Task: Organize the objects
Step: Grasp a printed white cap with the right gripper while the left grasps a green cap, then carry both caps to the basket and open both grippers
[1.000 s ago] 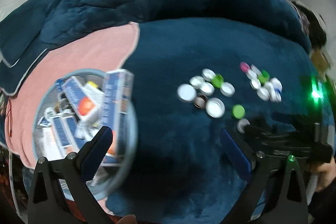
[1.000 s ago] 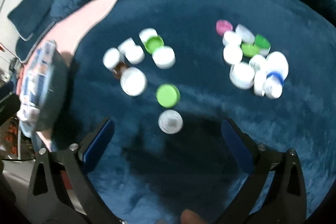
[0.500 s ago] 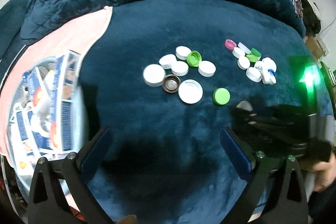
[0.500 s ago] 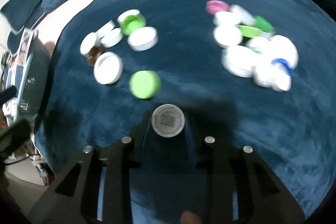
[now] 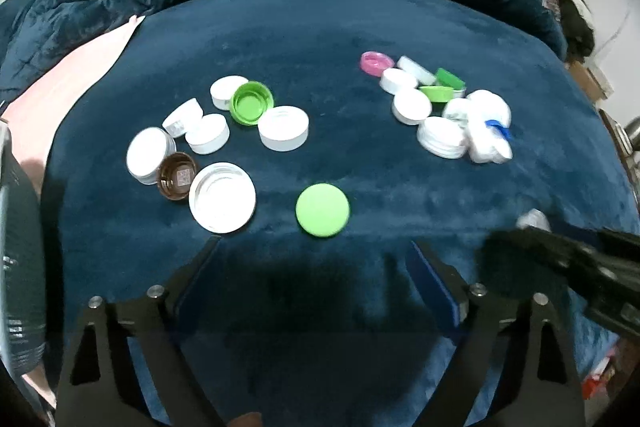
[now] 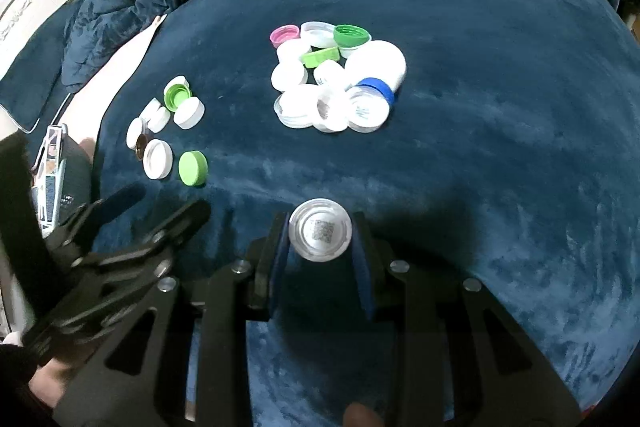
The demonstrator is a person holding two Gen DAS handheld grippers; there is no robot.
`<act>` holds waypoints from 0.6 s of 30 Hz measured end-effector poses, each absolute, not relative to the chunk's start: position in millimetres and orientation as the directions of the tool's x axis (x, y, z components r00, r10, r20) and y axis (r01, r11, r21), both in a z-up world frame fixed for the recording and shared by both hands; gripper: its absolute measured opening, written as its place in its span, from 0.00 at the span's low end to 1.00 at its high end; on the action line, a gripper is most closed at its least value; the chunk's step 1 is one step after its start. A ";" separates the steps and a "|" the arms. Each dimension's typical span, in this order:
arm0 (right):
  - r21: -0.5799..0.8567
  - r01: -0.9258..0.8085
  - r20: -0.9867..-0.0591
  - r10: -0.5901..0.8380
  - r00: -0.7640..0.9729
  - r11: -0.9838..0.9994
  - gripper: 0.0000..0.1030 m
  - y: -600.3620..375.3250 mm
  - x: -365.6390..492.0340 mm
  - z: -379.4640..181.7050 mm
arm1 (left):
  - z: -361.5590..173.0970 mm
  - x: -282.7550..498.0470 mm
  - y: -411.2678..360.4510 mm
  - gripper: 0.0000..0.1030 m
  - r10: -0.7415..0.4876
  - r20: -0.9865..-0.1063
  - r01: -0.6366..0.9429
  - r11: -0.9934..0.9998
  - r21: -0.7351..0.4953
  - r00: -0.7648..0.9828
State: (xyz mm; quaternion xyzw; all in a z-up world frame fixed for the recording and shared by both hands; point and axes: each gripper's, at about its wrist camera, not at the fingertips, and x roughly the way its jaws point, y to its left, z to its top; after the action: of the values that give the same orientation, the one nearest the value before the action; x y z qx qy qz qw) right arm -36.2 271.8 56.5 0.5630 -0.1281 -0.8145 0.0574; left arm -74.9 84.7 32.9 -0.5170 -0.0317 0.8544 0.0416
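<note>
Two cap clusters (image 5: 208,143) dot blue plush (image 5: 360,27); right hand-held gripper (image 6: 320,239) clamps a white cap (image 6: 320,235).

In the left wrist view the right hand-held gripper (image 5: 536,227) is blurred.

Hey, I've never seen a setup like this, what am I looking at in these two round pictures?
A person holds a two-fingered grabbing tool in each hand; each tool carries a wide-angle camera looking along its fingers. One picture comes from the left gripper, whose jaws are closing with nothing between them. The other comes from the right gripper, shut on a white cap. Bottle caps lie in two heaps on a blue blanket; a green cap lies alone.
</note>
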 end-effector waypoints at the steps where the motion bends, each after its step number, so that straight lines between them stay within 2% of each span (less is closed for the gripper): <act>1: 0.274 -0.050 -0.902 -0.239 -0.360 -0.960 0.30 270.0 -36.9 56.4 | 30.0 -77.0 83.8 0.85 0.097 -0.880 -0.028 -0.995 -0.095 -0.465; 3: 0.277 -0.050 -0.900 -0.241 -0.362 -0.960 0.30 270.3 -37.9 56.6 | 24.9 -81.6 80.5 0.80 0.093 -0.878 -0.006 -0.995 -0.102 -0.469; 4: 0.278 -0.051 -0.900 -0.241 -0.363 -0.959 0.30 270.8 -38.5 56.3 | 23.8 -83.4 78.7 0.72 0.096 -0.875 -0.003 -0.994 -0.108 -0.475; 5: 0.278 -0.050 -0.900 -0.242 -0.364 -0.959 0.30 271.2 -38.7 56.1 | 23.3 -85.1 77.9 0.50 0.098 -0.872 -0.012 -0.994 -0.106 -0.480; 7: 0.280 -0.050 -0.899 -0.243 -0.363 -0.959 0.30 271.7 -39.6 55.8 | 21.1 -88.1 77.5 0.29 0.105 -0.874 -0.030 -0.994 -0.103 -0.475; 12: 0.279 -0.048 -0.898 -0.243 -0.367 -0.959 0.30 268.9 -40.2 56.3 | 31.0 -82.3 74.9 0.29 0.110 -0.860 -0.053 -0.994 -0.096 -0.498; 18: 0.281 -0.024 -0.890 -0.251 -0.380 -0.959 0.30 255.5 -40.7 67.2 | 58.9 -67.5 62.5 0.29 0.171 -0.830 -0.079 -0.985 -0.152 -0.531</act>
State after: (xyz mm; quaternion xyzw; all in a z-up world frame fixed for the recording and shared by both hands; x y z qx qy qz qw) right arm -40.7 255.5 67.2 0.5523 -0.1247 -0.8214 0.0692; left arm -67.5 62.5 58.9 -0.4787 -0.0479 0.8738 0.0714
